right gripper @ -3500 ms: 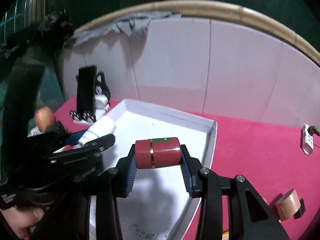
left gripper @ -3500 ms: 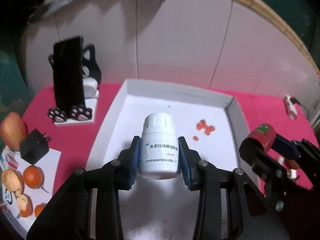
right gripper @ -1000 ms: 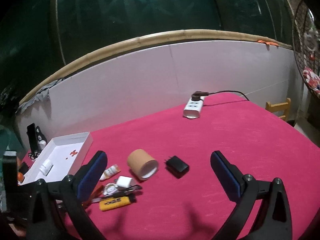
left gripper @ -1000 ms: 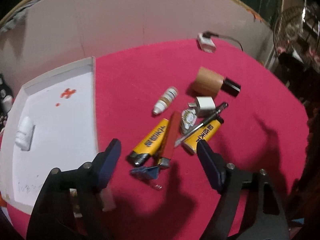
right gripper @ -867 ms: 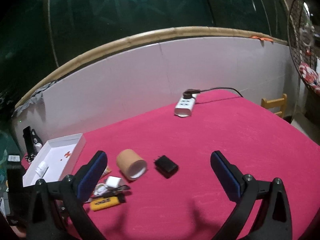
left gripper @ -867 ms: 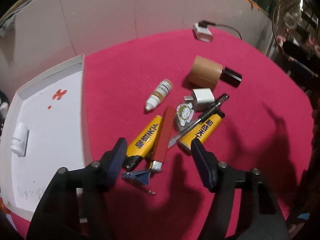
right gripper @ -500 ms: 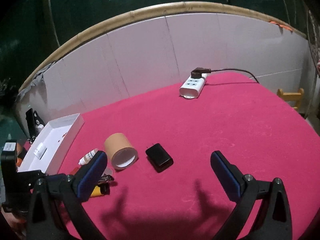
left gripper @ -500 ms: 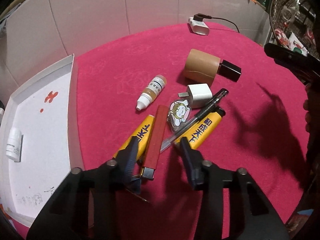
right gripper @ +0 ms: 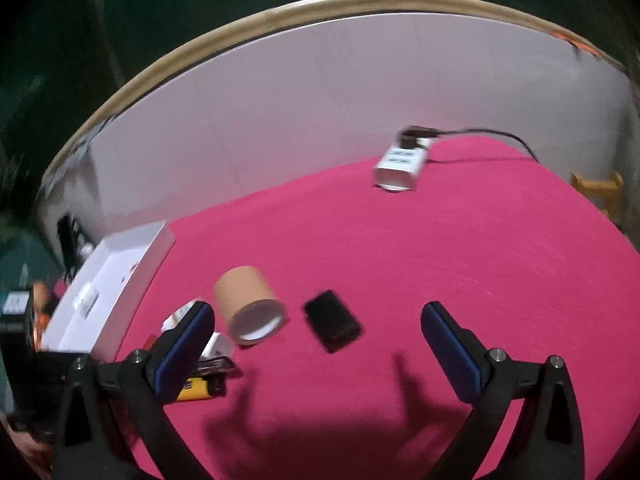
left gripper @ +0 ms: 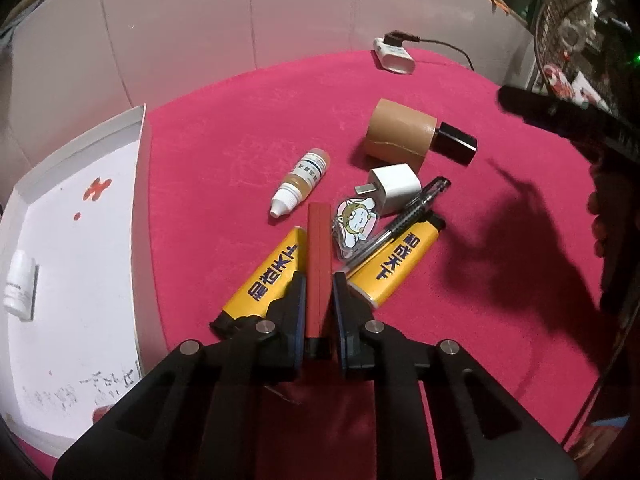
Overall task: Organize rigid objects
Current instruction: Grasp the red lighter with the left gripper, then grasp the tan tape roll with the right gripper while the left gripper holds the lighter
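In the left wrist view my left gripper (left gripper: 319, 280) is shut on a long red bar (left gripper: 318, 248) that lies in a pile on the red cloth, between two yellow lighters (left gripper: 267, 280) (left gripper: 396, 264). Beside them lie a dropper bottle (left gripper: 300, 182), a white charger (left gripper: 394, 188), a cartoon keychain (left gripper: 354, 226), a black pen (left gripper: 404, 222), a brown cardboard tube (left gripper: 400, 136) and a black adapter (left gripper: 456, 142). The white tray (left gripper: 140, 160) holds a white pill bottle (left gripper: 18, 284). My right gripper (right gripper: 316, 324) is open and empty, above the black adapter (right gripper: 332, 320) and next to the tube (right gripper: 250, 308).
A white power strip (right gripper: 402, 162) with a black cable sits at the far edge by the white backboard (right gripper: 320, 92). The right gripper's arm (left gripper: 568, 120) shows at the right of the left wrist view. A wooden chair (right gripper: 598, 190) stands past the table's right edge.
My left gripper has come down onto the pile and closed on the red bar. My right gripper has moved lower and closer to the tube and black adapter, still open.
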`<move>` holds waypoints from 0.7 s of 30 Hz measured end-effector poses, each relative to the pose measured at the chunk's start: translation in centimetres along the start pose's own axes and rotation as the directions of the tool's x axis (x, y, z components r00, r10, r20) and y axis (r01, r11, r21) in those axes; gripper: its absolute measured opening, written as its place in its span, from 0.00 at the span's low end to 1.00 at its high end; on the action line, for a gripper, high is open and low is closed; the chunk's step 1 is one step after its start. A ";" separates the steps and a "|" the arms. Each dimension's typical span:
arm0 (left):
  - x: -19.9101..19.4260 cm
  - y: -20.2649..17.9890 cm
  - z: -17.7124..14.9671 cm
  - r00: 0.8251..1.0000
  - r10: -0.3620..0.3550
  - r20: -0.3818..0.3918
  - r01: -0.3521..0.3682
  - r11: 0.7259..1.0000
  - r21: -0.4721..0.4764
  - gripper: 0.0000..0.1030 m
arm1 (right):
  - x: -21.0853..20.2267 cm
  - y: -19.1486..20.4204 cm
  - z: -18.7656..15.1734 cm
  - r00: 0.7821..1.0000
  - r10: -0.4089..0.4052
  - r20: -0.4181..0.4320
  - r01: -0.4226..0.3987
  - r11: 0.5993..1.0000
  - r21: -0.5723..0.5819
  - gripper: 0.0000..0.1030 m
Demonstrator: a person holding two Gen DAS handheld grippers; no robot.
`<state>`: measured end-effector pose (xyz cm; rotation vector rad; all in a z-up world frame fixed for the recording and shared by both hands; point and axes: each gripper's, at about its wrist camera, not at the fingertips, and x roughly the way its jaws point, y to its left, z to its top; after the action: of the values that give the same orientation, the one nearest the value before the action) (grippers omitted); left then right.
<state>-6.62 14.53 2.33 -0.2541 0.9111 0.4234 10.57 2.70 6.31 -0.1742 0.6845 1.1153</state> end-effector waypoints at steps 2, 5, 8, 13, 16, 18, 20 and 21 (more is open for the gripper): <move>-0.4 0.2 0.0 1.000 0.000 0.015 0.001 1.000 -0.022 0.11 | 1.1 1.8 0.4 1.000 0.007 -0.014 -0.008 0.997 -0.082 1.00; -1.3 0.6 -0.3 0.999 0.002 0.036 -0.001 0.999 -0.045 0.11 | 3.1 3.7 0.8 0.998 0.018 -0.059 -0.027 0.988 -0.154 1.00; -1.9 0.9 -0.4 0.998 0.004 0.056 -0.001 0.998 -0.064 0.11 | 5.2 4.6 1.0 0.994 0.028 -0.104 -0.047 0.983 -0.180 1.00; -2.6 1.2 -0.5 0.998 -0.004 0.067 0.009 0.997 -0.076 0.11 | 7.9 5.2 0.7 0.985 0.030 -0.171 -0.068 0.973 -0.220 1.00; -2.5 0.9 -0.3 0.997 -0.007 0.072 0.013 0.997 -0.077 0.11 | 8.8 5.2 0.4 0.977 0.044 -0.208 -0.090 0.973 -0.215 0.91; -2.5 0.8 -0.2 0.997 -0.009 0.074 0.014 0.997 -0.075 0.11 | 9.3 5.0 0.3 0.971 0.051 -0.232 -0.102 0.972 -0.212 0.80; -2.6 0.8 -0.3 0.997 -0.010 0.075 0.015 0.997 -0.076 0.11 | 9.5 5.0 0.3 0.969 0.053 -0.243 -0.106 0.972 -0.211 0.73; -2.6 0.7 -0.3 0.997 -0.010 0.074 0.016 0.997 -0.078 0.11 | 9.6 4.9 0.3 0.967 0.057 -0.247 -0.109 0.973 -0.204 0.69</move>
<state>-8.58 14.43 4.26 -0.3142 0.8209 0.4542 8.92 12.38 1.92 -0.4769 0.7899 1.2623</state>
